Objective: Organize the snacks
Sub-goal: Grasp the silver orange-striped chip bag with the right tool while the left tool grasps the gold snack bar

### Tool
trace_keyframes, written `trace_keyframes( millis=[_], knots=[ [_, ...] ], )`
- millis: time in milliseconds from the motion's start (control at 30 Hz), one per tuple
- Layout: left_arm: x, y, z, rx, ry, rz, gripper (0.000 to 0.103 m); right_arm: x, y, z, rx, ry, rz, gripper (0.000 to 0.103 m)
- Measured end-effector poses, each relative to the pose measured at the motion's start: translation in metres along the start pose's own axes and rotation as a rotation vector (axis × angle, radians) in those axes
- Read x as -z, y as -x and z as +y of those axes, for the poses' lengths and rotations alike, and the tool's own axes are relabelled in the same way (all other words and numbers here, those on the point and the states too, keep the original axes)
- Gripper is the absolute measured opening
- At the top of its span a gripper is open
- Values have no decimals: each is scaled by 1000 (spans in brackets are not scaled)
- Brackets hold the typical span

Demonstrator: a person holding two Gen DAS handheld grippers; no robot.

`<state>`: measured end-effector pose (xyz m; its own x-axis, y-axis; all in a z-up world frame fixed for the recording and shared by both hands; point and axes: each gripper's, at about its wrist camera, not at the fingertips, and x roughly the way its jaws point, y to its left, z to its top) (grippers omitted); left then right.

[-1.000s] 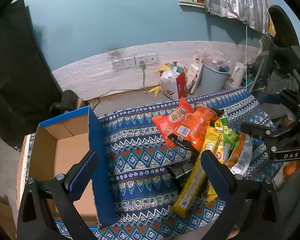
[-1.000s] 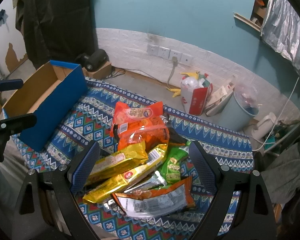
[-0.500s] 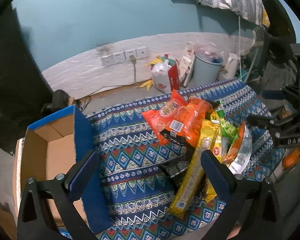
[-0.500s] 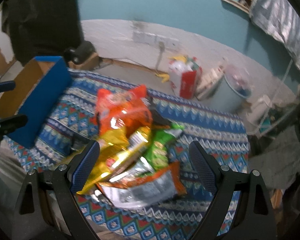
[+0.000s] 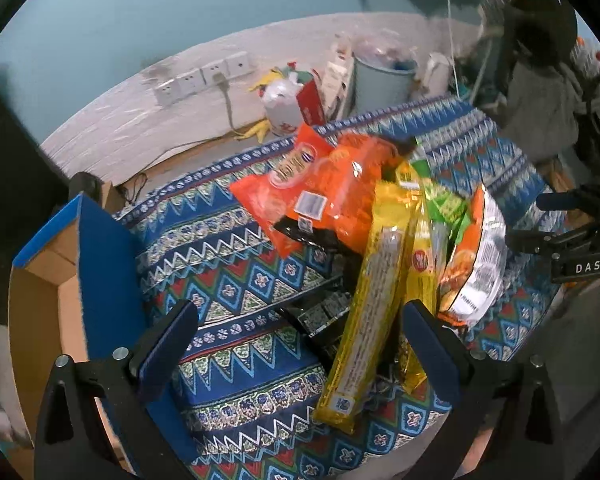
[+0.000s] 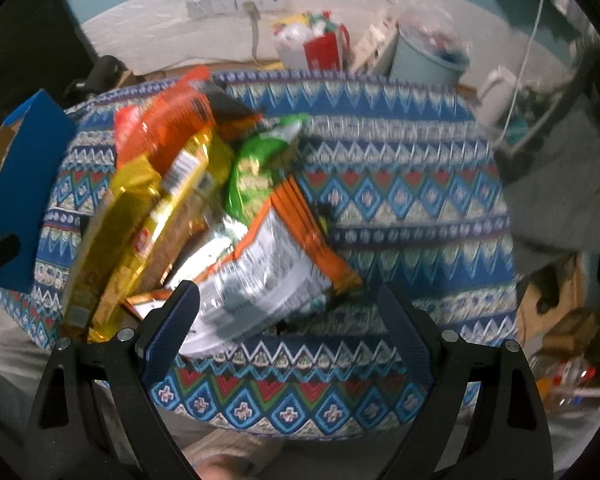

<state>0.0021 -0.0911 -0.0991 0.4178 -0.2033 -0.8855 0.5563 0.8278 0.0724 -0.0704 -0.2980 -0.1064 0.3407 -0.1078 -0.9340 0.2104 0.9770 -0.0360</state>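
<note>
1. My left gripper [image 5: 300,340] hovers over the near edge of the patterned cloth [image 5: 236,264], jaws spread wide and holding nothing.
2. My right gripper [image 6: 288,316] hangs low over the near side of the snack pile [image 6: 204,208], jaws spread, nothing between them; its left finger sits just in front of the silver and orange packet [image 6: 268,276].
3. The snacks lie heaped on the cloth: orange bags [image 5: 324,196] far, long yellow packets [image 5: 376,292] near, a green bag [image 6: 260,164] to the right.
4. The open blue box [image 5: 96,272] stands at the left.
5. "DAS" reads white on the other gripper's body [image 5: 588,267]; packet print is too blurred to read.
</note>
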Motion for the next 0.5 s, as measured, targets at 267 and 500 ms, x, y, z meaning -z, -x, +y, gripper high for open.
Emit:
trace_keyframes(
  millis=[267, 500],
  knots=[
    [0, -34, -6, 61, 13, 78, 103, 7, -29, -4, -107, -122, 72, 89],
    [6, -57, -17, 52, -33, 119, 103, -1, -48, 6, -136, -142, 82, 89]
  ],
)
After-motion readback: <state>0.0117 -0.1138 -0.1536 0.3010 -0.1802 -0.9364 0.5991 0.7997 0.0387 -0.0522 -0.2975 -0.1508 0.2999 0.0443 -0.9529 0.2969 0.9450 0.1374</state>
